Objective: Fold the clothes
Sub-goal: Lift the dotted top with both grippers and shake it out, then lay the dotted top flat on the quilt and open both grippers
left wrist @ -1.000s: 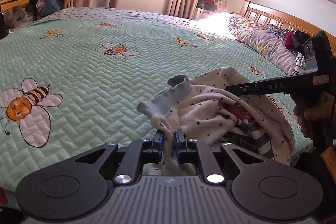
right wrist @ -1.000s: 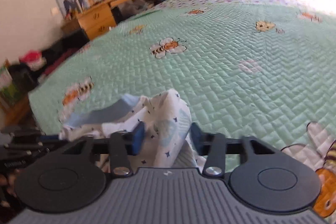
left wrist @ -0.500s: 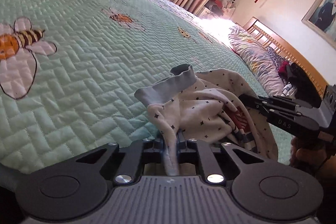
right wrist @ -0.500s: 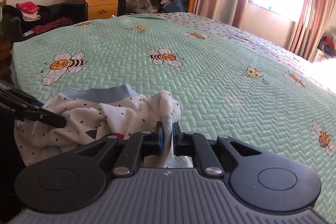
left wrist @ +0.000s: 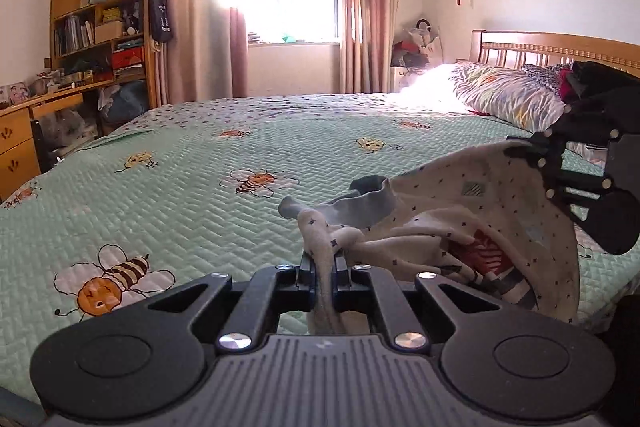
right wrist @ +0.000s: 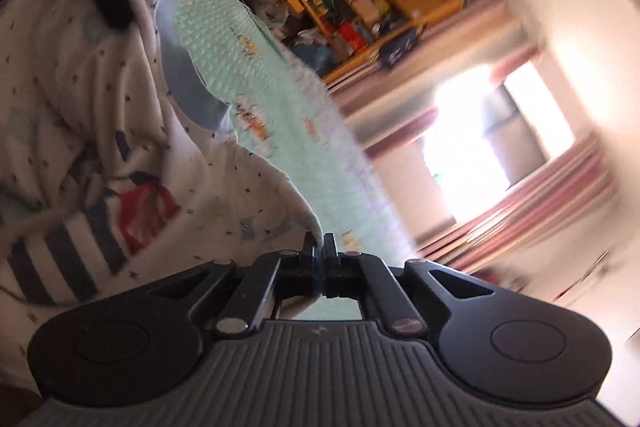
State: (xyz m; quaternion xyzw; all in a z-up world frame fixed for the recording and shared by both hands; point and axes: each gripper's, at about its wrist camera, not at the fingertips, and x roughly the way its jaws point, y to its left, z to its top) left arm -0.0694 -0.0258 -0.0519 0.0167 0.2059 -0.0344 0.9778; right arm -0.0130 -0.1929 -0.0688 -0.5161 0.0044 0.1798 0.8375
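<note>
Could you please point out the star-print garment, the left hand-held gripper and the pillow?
star-print garment (left wrist: 516, 195): left wrist view, on its raised white panel.
left hand-held gripper (left wrist: 324, 267): left wrist view, between fingertips pinching fabric.
pillow (left wrist: 504, 95): left wrist view, on its patterned cover.

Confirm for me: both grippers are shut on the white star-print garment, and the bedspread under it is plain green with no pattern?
Not quite. The bedspread is not plain: the left wrist view shows a green quilted cover printed with cartoon bees. The rest stands: the left gripper and the right gripper are each shut on the white star-print garment.
</note>
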